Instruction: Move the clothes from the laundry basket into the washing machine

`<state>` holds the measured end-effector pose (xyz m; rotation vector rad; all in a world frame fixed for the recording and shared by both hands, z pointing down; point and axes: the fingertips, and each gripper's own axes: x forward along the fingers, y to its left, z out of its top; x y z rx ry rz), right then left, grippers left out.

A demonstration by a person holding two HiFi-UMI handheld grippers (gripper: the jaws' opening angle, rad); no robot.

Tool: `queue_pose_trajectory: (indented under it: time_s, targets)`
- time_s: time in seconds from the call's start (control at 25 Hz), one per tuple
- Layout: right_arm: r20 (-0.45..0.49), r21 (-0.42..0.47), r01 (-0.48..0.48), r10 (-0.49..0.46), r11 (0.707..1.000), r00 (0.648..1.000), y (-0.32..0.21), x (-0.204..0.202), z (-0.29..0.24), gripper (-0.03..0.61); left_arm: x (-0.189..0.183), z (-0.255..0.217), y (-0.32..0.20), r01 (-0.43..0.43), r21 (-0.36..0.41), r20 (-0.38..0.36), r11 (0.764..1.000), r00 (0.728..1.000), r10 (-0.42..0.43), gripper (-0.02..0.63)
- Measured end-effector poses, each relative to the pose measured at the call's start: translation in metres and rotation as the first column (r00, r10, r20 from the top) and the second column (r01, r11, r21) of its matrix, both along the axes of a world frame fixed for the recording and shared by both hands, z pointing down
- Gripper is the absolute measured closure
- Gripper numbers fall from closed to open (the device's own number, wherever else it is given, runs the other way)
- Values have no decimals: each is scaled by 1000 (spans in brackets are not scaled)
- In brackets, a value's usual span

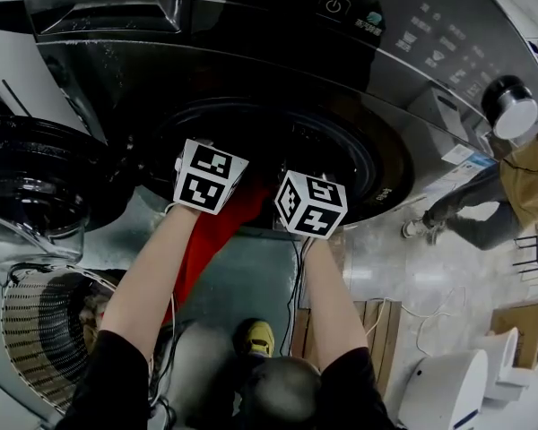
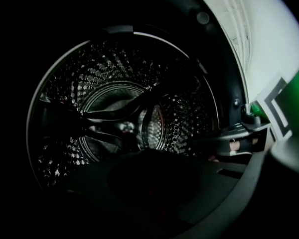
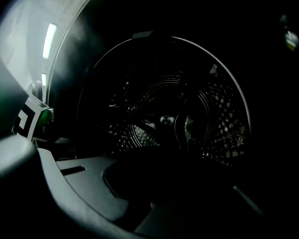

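The dark front-loading washing machine [image 1: 278,70] stands with its door [image 1: 31,186] swung open to the left. Both of my grippers are at the drum mouth, the left gripper [image 1: 212,174] beside the right gripper [image 1: 311,202]. A red cloth [image 1: 217,236] hangs from just under them, down between my forearms. Both gripper views look into the perforated steel drum [image 2: 124,118] [image 3: 179,118]; a dark mound covers the jaws in each. Both grippers are shut; whether cloth is pinched is hidden. The round ribbed laundry basket [image 1: 40,330] sits at lower left.
A person [image 1: 507,186] in tan and grey sits to the right of the machine. A wooden pallet [image 1: 377,321] and a white appliance [image 1: 448,388] lie at lower right, with cables on the floor. My yellow shoe [image 1: 258,337] is below the drum mouth.
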<state>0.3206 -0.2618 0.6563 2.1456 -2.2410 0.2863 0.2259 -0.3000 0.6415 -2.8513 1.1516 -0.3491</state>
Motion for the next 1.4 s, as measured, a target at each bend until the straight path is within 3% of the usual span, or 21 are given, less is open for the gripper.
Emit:
queue_pose_trajectory:
  time_s: [0.36,0.88,1.04,1.4]
  targets:
    - [-5,36,53,-53,998,999,20,-13,-25,574,-12,-11,18,-6,-5,-48,1000,999,6,603]
    - [51,-23,87,-86,996,995,71,-26,-60,574,-41,-50,62,36,-123,-114,992,992,-50,603]
    - [61,-46,107,-104,993,993,95,-39,-73,574,-51,-65,85,55,-129,-95,990,993,-67,603]
    - [100,-79,50,-42,996,994,153,-40,-154,574,-75,-144,138,62,-174,-108,983,991,-81,603]
